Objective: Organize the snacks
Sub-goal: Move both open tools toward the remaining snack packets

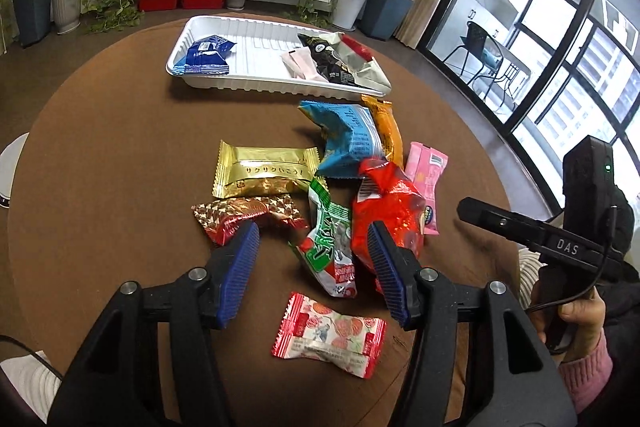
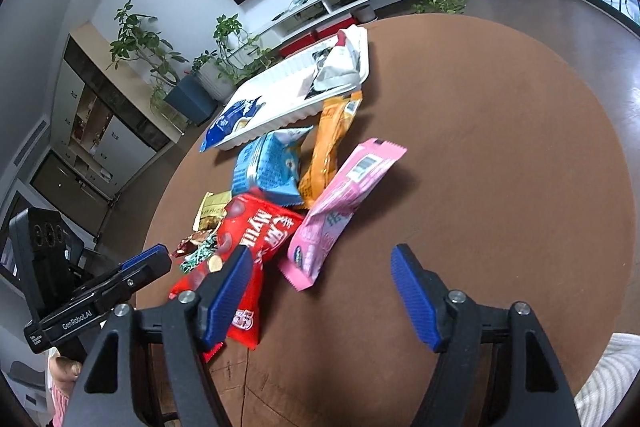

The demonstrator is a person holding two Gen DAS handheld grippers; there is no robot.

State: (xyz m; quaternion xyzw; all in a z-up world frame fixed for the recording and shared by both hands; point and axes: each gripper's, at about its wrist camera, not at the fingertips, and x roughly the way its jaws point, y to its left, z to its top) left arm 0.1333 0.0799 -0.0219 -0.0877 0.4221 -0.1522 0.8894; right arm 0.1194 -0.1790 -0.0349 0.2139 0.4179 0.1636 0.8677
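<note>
Both grippers, left gripper (image 1: pixel 314 255) and right gripper (image 2: pixel 320 277), are hovering with jaws open and empty over loose snacks on the brown worktop (image 1: pixel 120 155) near the white tray (image 1: pixel 256 39), risking snagging the overlapping red packet (image 1: pixel 386 211) beside the green packet (image 1: pixel 330 247).

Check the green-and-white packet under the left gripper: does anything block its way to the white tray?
Yes. The gold packet and the light blue bag lie on the table between the green-and-white packet and the white tray. The open left gripper has nothing between it and the packet.
</note>
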